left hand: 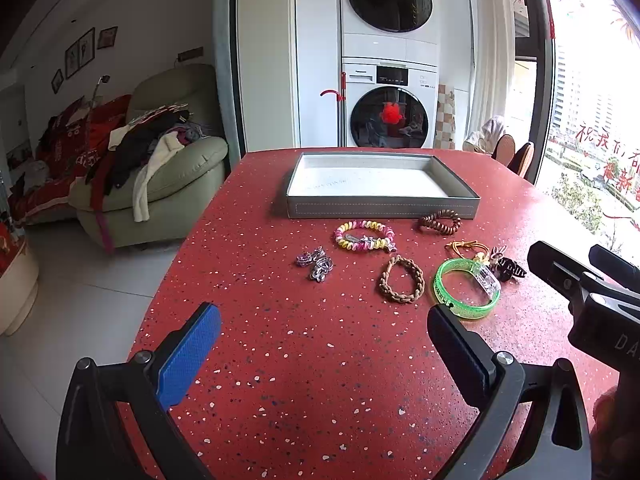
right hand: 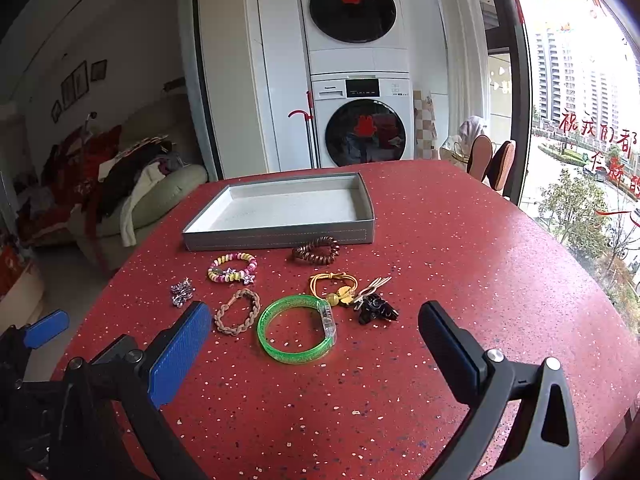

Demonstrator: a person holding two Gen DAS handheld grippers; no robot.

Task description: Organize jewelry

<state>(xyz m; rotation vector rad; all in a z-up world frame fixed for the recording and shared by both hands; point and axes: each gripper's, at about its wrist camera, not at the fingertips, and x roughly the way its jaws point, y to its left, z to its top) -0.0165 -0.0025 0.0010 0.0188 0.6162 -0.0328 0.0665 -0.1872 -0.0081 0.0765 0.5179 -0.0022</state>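
One grey tray (right hand: 280, 236), nothing inside. Seven jewelry pieces (right hand: 298, 330) lying on the red table (right hand: 460, 280) before it. Left gripper (left hand: 324, 332) and right gripper (right hand: 316, 330) both spread apart, gripping nothing.

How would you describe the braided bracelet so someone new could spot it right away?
Start at the shallow grey rectangular tray on the red speckled table. Nearer the camera lies the translucent green plastic bangle; just to its left is the tan braided cord bracelet. It is the only dull, plaited loop there.
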